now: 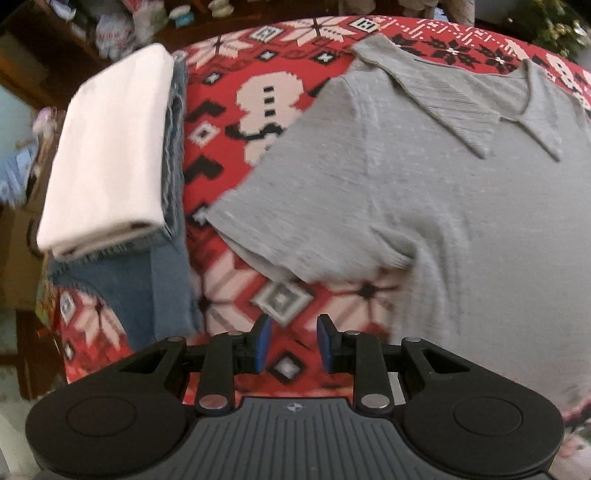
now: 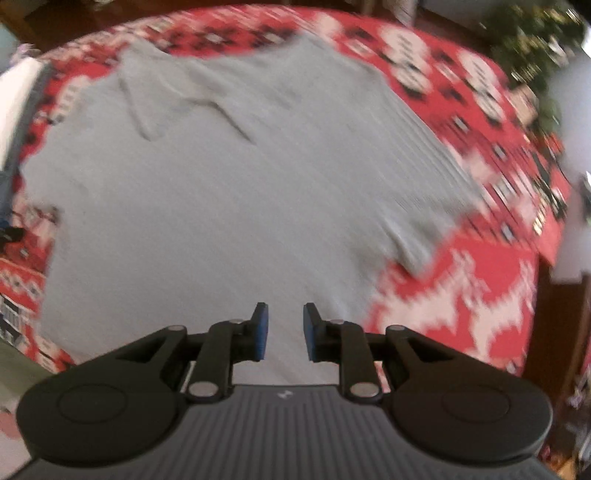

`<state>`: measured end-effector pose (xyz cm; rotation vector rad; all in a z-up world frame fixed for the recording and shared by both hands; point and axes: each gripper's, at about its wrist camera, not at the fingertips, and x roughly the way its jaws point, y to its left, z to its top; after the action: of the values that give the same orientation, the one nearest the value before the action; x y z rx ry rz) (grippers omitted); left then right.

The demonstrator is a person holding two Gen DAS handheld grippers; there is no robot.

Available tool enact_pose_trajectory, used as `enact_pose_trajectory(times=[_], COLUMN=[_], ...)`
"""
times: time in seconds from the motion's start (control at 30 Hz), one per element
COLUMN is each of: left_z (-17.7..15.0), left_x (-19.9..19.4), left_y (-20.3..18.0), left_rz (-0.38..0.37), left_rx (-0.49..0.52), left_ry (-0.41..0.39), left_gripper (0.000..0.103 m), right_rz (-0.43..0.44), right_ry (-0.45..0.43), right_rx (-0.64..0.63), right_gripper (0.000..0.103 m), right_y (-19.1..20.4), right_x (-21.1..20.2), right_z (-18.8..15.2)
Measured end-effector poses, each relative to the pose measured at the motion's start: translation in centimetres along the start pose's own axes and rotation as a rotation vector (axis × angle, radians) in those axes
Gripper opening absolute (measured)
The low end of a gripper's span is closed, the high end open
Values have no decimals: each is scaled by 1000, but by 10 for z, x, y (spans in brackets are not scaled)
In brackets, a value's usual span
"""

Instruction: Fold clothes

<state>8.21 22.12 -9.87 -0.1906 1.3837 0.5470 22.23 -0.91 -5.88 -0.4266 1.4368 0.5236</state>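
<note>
A grey collared shirt [image 1: 424, 184] lies spread flat, collar at the far side, on a red patterned cloth [image 1: 229, 122]. It fills the right wrist view [image 2: 221, 192], which is motion-blurred. My left gripper [image 1: 293, 341] is open and empty, above the red cloth just left of the shirt's side and below its left sleeve [image 1: 295, 221]. My right gripper [image 2: 285, 332] is open and empty, over the shirt's lower body near its right side.
A folded white cloth [image 1: 110, 147] lies on folded blue denim [image 1: 147, 284] at the left of the table. Shelves with clutter [image 1: 122, 26] stand behind. The red cloth's right edge [image 2: 532, 295] drops to dark floor. A plant [image 2: 535, 33] is far right.
</note>
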Motion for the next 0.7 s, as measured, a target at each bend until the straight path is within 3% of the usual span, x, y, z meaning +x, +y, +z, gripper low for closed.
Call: enact_pose_trajectory(times=[0.27, 0.33, 0.4, 0.7], left_z=[2, 5, 9, 33], left_x=[23, 21, 18, 4], left_y=[-5, -5, -1, 19], left_rz=[-60, -82, -102, -158], left_rx=[189, 204, 206, 169], left_ry=[-99, -113, -135, -185], left_gripper=[26, 22, 7, 9], right_rz=[56, 49, 43, 31], right_ry=[-23, -15, -3, 11], right_rx=[-97, -114, -117, -85], right_gripper=[28, 28, 29, 31], right_y=[75, 82, 84, 92], right_x=[4, 7, 11, 9], right_z=[45, 46, 46, 46])
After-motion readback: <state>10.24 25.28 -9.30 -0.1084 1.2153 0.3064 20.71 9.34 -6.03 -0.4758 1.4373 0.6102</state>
